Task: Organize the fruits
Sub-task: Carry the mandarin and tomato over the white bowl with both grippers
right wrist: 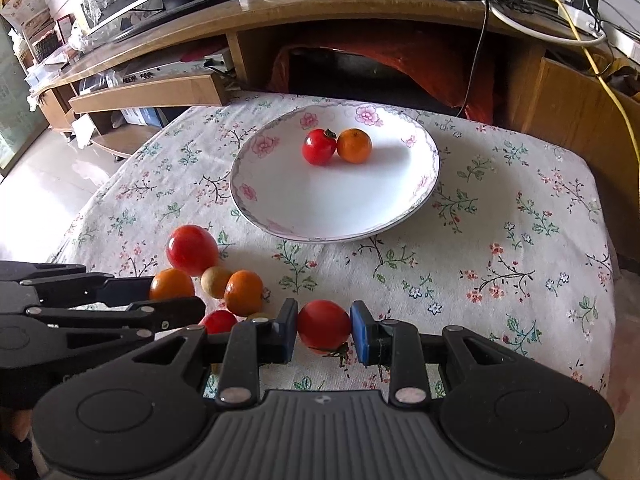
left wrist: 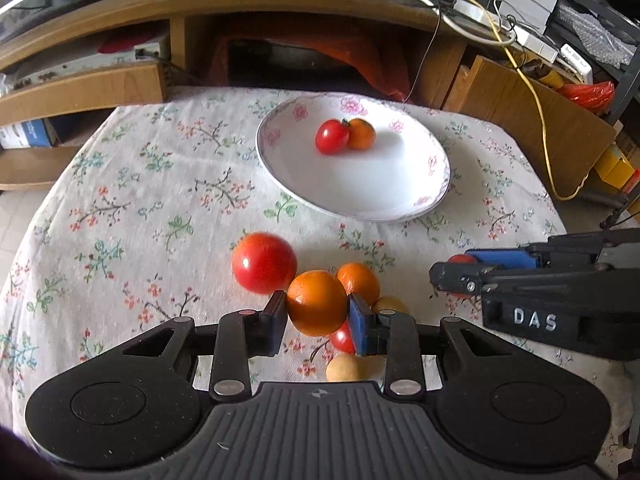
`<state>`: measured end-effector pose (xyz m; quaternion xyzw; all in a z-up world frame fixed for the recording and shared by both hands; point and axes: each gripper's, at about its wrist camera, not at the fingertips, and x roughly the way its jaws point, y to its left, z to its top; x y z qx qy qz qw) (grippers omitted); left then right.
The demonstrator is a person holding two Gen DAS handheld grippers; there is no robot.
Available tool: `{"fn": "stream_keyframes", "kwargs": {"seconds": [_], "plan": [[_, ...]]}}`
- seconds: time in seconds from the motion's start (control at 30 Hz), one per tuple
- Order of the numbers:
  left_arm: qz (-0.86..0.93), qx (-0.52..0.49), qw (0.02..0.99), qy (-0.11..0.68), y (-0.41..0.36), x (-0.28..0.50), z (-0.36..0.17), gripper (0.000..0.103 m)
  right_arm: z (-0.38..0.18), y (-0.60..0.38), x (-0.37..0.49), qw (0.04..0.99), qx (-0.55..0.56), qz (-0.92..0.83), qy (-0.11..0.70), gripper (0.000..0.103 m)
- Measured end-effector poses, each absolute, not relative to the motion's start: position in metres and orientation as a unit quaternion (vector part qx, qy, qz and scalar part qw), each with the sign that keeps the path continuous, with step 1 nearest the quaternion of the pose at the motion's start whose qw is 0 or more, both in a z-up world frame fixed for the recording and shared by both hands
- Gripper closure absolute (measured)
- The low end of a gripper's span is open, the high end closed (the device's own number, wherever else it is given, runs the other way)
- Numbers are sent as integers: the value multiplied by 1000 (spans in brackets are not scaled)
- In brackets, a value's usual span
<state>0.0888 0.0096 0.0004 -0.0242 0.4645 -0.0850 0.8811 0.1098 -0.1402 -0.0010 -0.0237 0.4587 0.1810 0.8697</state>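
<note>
left view: left tongs tilt downward, clamping a round orange citrus fruit; a big red tomato sits at 10 o'clock. right view: right tongs grip a small red tomato; the floral white plate lies at 12 o'clock on the cloth-covered bench.

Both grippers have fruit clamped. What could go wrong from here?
1. The left gripper holds an orange inside a tight cluster; lifting may knock the big tomato rolling.
2. The right gripper pinches a soft tomato; squeezing could bruise it.
3. The plate already holds two round fruits; drops could roll.
</note>
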Motion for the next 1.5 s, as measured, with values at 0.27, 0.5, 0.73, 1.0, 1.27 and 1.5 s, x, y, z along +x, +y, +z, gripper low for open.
{"fn": "stream_keyframes", "kwargs": {"seconds": [0.27,0.5,0.73,1.0,1.27,1.5], "plan": [[-89,-23,883,459,5,97,3,63,1,-136,112,871,-21,183,456,74],[-92,-19,886,454,3,104,7,63,2,-133,117,871,-19,186,455,74],[-94,-18,888,449,2,114,10,63,4,-133,126,873,-16,182,452,74],[-95,-7,893,441,-6,132,13,64,7,-137,140,878,-11,173,446,74],[-96,-5,894,438,-11,150,11,64,8,-144,159,882,-2,162,442,74],[-95,-4,895,437,-14,166,7,64,4,-146,176,884,4,156,441,74]]}}
